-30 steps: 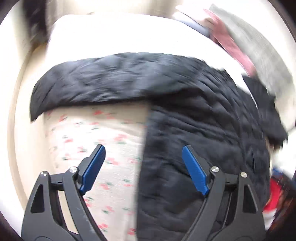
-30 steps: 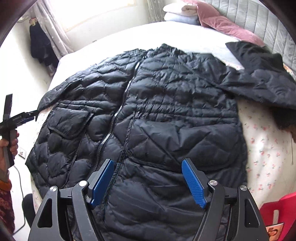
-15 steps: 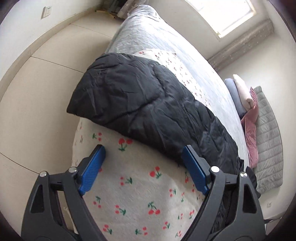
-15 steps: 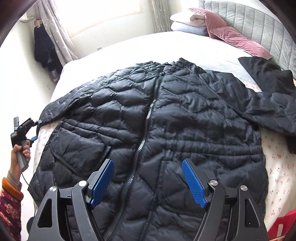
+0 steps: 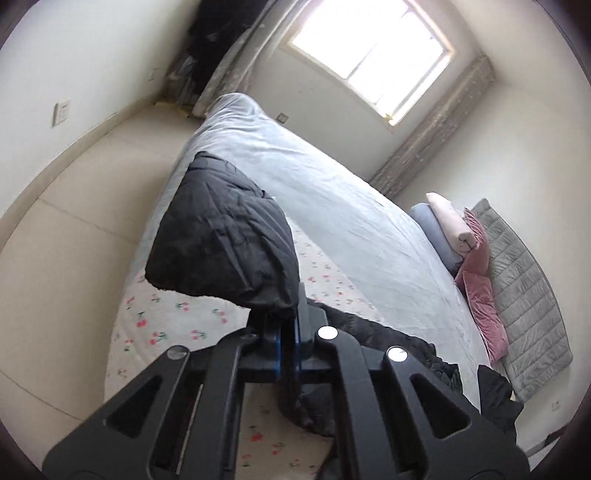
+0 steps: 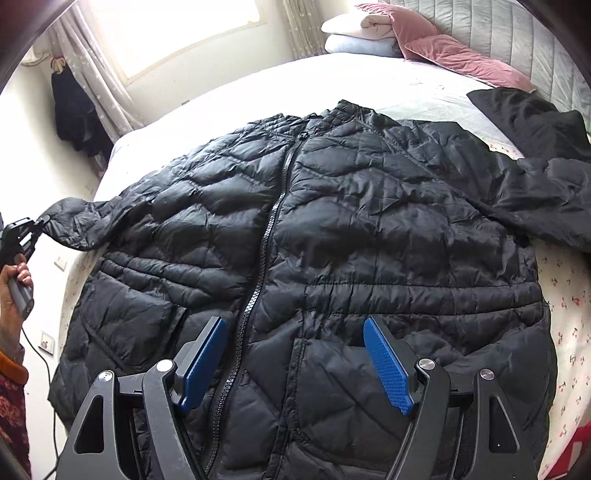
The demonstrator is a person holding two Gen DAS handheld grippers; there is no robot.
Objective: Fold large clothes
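Jacket (image 6: 332,229): black quilted, lying front-up and zipped on the bed (image 6: 258,85); long axis running from hem, nearest the right gripper, to collar toward the pillows (image 6: 362,33).
Sleeve (image 5: 225,240): stretching off the bed's edge, away from the pillows.
Left gripper (image 5: 288,332): pressing together on the sleeve cuff; hand (image 6: 16,280) gripping its handle.
Right gripper (image 6: 295,365): spreading wide, hovering over the hem, straddling the zipper (image 6: 273,221).

left wrist close at sleeve (image 5: 225,240); right wrist overlooks jacket (image 6: 332,236).
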